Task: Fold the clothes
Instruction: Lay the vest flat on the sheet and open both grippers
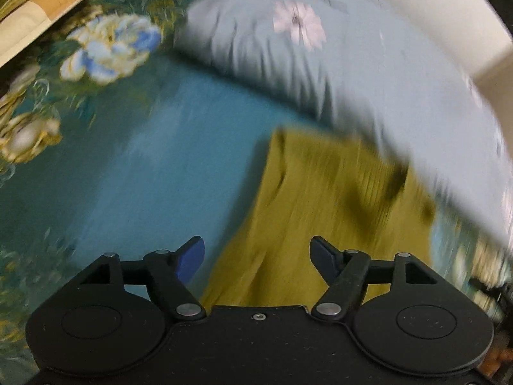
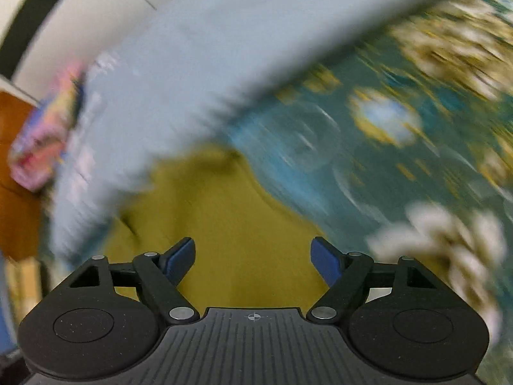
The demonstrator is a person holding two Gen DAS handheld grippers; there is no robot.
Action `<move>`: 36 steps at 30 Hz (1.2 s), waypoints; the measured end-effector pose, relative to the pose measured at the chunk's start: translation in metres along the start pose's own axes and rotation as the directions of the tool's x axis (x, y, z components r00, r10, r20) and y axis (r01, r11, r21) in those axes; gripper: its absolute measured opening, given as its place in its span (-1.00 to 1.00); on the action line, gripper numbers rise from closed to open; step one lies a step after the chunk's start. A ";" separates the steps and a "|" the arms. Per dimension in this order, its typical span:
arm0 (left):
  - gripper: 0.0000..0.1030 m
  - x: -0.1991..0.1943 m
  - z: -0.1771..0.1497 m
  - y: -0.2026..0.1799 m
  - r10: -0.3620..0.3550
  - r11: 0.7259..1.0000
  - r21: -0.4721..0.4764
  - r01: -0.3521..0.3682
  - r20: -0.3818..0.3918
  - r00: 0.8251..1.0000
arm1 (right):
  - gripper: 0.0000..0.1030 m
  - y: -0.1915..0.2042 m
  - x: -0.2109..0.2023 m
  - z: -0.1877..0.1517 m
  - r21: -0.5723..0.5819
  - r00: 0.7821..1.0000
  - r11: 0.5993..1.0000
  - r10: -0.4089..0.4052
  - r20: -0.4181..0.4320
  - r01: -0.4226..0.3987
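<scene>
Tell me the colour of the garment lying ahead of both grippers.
Mustard yellow garment, plain as far as the blur allows; clearest in the right wrist view.

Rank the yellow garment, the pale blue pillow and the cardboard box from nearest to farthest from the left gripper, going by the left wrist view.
1. Yellow garment: directly ahead of the open left gripper, running under it.
2. Pale blue pillow: beyond the garment, ahead and to the right, overlapping its far edge.
3. Cardboard box: far upper left, across the floral bedspread.
</scene>
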State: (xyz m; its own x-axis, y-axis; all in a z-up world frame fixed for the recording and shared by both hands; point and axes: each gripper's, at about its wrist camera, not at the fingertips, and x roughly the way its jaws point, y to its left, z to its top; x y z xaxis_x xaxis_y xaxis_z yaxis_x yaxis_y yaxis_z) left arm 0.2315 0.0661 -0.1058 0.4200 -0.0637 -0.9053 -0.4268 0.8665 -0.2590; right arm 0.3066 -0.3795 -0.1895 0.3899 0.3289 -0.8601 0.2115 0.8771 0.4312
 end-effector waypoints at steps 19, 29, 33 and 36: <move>-0.48 0.070 -0.044 -0.025 0.101 0.893 0.442 -0.084 -0.015 0.995 | 0.54 0.000 0.010 -0.033 0.038 0.998 0.997 -0.063 0.026 0.062; -1.00 0.059 -0.023 0.033 0.129 0.984 0.113 -0.139 0.097 0.987 | 0.54 -0.002 0.023 -0.017 0.022 0.996 0.996 -0.090 0.015 0.089; -1.00 0.058 -0.006 0.034 0.079 0.991 0.102 -0.088 0.092 0.993 | 0.54 -0.001 0.029 -0.011 0.001 0.996 0.996 -0.085 0.009 0.085; -0.96 0.057 0.007 0.035 0.041 0.994 0.094 -0.050 0.089 0.995 | 0.54 0.006 0.036 0.000 -0.041 0.998 0.997 -0.067 0.012 0.068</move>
State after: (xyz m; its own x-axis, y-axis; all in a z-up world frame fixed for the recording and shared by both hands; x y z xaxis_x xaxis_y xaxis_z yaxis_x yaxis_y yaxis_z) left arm 0.2464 0.0965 -0.1641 0.4717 0.0165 -0.8816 -0.3696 0.9114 -0.1808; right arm 0.3218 -0.3625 -0.2175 0.3854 0.2650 -0.8839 0.2003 0.9110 0.3605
